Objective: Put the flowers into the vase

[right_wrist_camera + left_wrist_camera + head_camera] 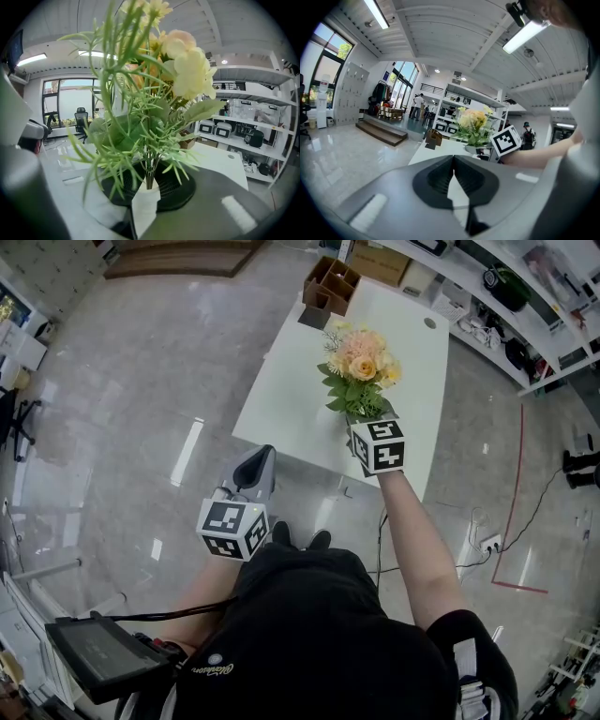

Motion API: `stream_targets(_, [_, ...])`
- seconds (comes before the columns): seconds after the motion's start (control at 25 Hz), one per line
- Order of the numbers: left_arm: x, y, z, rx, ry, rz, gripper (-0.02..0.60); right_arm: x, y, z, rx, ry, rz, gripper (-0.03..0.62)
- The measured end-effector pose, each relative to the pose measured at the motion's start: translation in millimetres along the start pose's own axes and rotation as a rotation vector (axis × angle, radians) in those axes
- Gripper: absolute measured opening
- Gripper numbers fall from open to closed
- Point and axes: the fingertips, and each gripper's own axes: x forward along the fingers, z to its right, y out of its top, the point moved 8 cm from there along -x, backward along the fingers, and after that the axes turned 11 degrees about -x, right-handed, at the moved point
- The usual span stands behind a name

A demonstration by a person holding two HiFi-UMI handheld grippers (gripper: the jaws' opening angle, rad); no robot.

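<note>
The flowers (361, 367) are a bunch of cream and peach blooms with green leaves, upright over the near half of the white table (281, 399). My right gripper (360, 423) reaches in under the foliage from the near side. In the right gripper view the thin stems (149, 178) stand pinched between the jaw tips of that gripper (149, 186), and the blooms (183, 65) fill the picture. My left gripper (262, 457) hangs over the floor short of the table, jaws together with nothing in them (453, 158). From there the flowers (473, 124) show ahead. No vase shows.
A brown wooden organiser (330, 285) stands at the table's far end. Shelves with boxes and gear (525, 324) line the right wall. A cable and a red floor line (518, 521) lie to the right of the table. My shoes (300, 538) stand near the table's front edge.
</note>
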Motion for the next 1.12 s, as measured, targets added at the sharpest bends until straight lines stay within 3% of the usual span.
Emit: stream_targets(1.12, [-2.9, 4.1, 2.0, 0.007, -0.015, 0.031, 0.008, -4.1, 5.2, 2.8, -0.017, 0.043, -0.136, 0.124])
